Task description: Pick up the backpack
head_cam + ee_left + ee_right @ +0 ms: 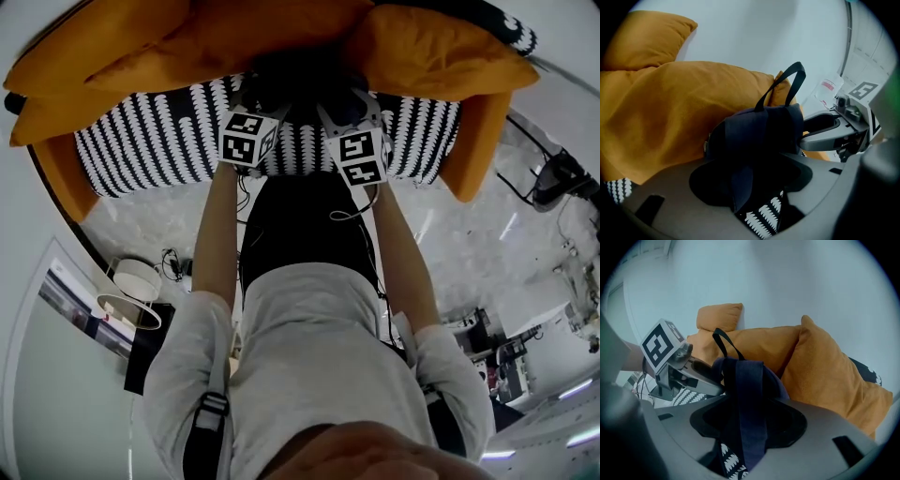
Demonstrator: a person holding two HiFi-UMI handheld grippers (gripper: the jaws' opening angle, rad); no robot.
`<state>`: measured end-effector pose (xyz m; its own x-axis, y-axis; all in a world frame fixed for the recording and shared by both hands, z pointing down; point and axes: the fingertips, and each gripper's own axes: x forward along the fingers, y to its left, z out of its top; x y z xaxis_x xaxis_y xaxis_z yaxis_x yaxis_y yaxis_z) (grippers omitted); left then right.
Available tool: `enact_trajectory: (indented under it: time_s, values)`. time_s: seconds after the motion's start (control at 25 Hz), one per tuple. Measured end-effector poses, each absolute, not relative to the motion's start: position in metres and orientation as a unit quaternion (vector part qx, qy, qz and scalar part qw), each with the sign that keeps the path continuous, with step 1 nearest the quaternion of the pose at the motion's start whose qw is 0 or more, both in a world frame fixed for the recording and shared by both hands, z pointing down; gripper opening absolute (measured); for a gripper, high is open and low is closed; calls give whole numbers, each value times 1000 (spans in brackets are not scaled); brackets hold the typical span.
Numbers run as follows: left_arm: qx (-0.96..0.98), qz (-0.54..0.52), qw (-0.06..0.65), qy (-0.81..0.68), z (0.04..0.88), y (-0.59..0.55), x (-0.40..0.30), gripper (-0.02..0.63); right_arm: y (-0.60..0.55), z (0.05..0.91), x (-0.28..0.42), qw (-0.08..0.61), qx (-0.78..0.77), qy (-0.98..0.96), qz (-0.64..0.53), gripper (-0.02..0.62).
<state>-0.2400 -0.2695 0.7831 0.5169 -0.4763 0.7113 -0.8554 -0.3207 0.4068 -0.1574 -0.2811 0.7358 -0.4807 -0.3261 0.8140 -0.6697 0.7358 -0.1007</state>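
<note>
A dark navy backpack [298,80] stands on the black-and-white patterned sofa seat [150,141], leaning against orange cushions [441,52]. Its top handle loop [787,82] sticks up. My left gripper [255,101] is at the pack's left side, my right gripper [349,111] at its right. In the left gripper view the backpack [759,133] fills the middle, and a shoulder strap [740,185] hangs between the wide jaws of the left gripper [750,187]. In the right gripper view the other strap [751,413] runs down between the spread jaws of the right gripper [747,430]. Neither grips.
Big orange cushions [103,61] line the sofa back and arms. The pale marble floor [469,244] has a round white lamp [131,286] and cables at the left, and equipment at the right. Each gripper shows in the other's view, close beside the pack.
</note>
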Motion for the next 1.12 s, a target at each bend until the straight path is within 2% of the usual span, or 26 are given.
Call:
enact_trajectory:
  time_s: [0.52, 0.56, 0.68, 0.92, 1.12]
  values:
    - [775, 223, 392, -443, 779, -276, -241, 250, -282, 739, -167, 407, 299, -837, 211, 229]
    - [774, 221, 390, -448, 778, -275, -243, 223, -282, 738, -168, 408, 298, -838, 209, 229]
    - [771, 211, 373, -471, 773, -275, -251, 61, -277, 738, -171, 404, 295, -840, 211, 229]
    - [798, 245, 309, -456, 759, -268, -249, 37, -275, 736, -175, 407, 304, -839, 194, 243]
    - [816, 252, 286, -434, 741, -260, -240, 34, -286, 738, -179, 415, 348, -820, 185, 256]
